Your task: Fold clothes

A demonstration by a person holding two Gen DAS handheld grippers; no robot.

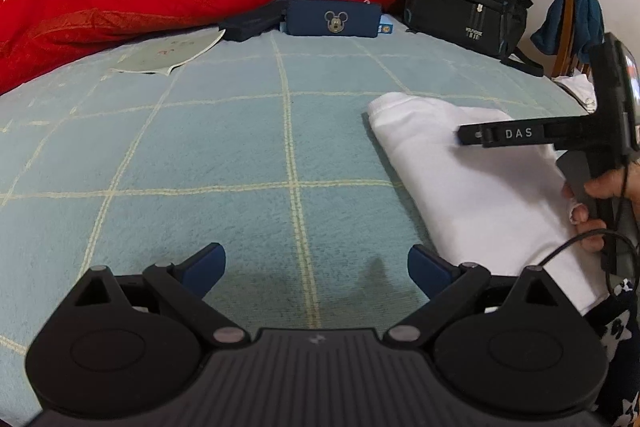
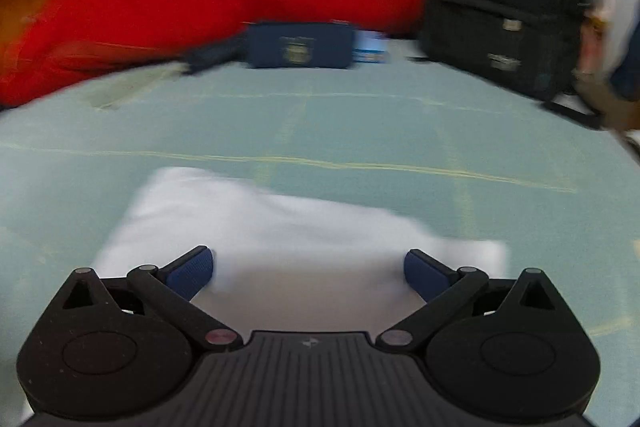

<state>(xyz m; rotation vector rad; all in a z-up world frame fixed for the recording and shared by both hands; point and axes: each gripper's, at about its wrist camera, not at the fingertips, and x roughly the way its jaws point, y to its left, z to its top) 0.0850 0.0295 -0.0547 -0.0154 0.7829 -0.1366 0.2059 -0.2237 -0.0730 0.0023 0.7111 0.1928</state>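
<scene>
Both grippers, left & right, fingers wide apart, empty; white garment blurred, edge cut off

— What is there to fold?
— One plain white cloth garment, already folded into a long, flat, smooth oblong.
— Where does it lie?
— Flat on the pale green checked bed cover, toward its right side, one rounded folded end pointing away toward the far edge.
</scene>
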